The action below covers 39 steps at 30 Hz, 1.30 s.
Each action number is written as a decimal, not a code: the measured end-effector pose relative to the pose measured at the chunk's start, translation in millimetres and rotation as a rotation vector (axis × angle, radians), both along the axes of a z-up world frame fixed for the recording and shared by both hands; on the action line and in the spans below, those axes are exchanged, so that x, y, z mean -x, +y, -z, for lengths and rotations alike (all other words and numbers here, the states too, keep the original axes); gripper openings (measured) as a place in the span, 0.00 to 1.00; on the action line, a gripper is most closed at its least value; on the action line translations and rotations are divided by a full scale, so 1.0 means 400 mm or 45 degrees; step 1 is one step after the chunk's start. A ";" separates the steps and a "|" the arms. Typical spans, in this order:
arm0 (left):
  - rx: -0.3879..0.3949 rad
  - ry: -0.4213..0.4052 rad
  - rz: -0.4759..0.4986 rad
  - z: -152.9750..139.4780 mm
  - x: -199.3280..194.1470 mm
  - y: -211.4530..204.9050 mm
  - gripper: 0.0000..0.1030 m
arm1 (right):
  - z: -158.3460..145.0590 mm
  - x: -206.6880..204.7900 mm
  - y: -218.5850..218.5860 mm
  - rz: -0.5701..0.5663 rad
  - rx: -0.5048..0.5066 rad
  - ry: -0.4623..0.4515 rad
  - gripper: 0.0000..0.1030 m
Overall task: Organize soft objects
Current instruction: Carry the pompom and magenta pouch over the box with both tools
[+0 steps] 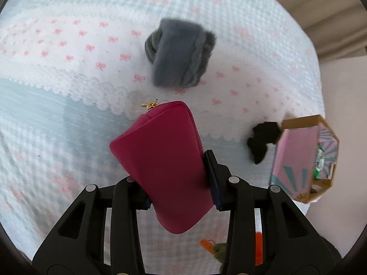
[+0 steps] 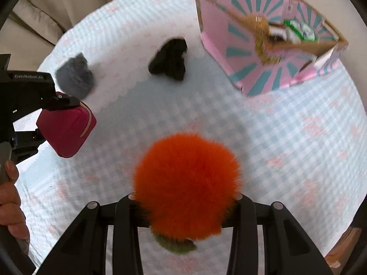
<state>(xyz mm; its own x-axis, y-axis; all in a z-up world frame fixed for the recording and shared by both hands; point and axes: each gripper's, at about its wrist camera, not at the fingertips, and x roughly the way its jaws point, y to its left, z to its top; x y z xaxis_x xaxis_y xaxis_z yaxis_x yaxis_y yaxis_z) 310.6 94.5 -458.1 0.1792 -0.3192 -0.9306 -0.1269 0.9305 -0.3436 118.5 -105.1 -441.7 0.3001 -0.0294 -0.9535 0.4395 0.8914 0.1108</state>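
Note:
My left gripper is shut on a magenta zip pouch and holds it above the bed; the pouch also shows at the left of the right wrist view. My right gripper is shut on a fluffy orange pom-pom toy with a green leaf underneath. A grey knotted soft ball lies beyond the pouch; it also shows in the right wrist view. A black soft item lies beside the pink and teal box, also seen in the right wrist view.
The pink and teal cardboard box stands open at the bed's right side with green packets inside. The bed cover is light blue check with pink bows. Beige upholstery lies beyond the bed's far edge.

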 end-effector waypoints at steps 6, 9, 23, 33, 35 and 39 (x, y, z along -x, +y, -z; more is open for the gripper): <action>0.049 -0.080 -0.015 -0.131 0.028 0.031 0.33 | -0.154 0.017 -0.004 -0.042 0.046 -0.110 0.35; 0.077 -0.146 -0.006 -0.210 0.044 0.028 0.33 | -0.215 0.002 0.010 -0.057 0.059 -0.166 0.35; -0.009 -0.480 0.141 -0.597 0.174 -0.025 0.33 | -0.531 0.043 -0.072 -0.118 0.114 -0.431 0.35; -0.026 -0.577 0.146 -0.707 0.264 -0.257 0.33 | -0.671 0.034 -0.287 -0.263 0.128 -0.568 0.35; -0.031 -0.584 0.127 -0.710 0.278 -0.320 0.33 | -0.679 0.026 -0.343 -0.302 0.127 -0.576 0.35; -0.015 -0.559 0.104 -0.690 0.283 -0.463 0.33 | -0.672 -0.004 -0.473 -0.371 0.104 -0.564 0.35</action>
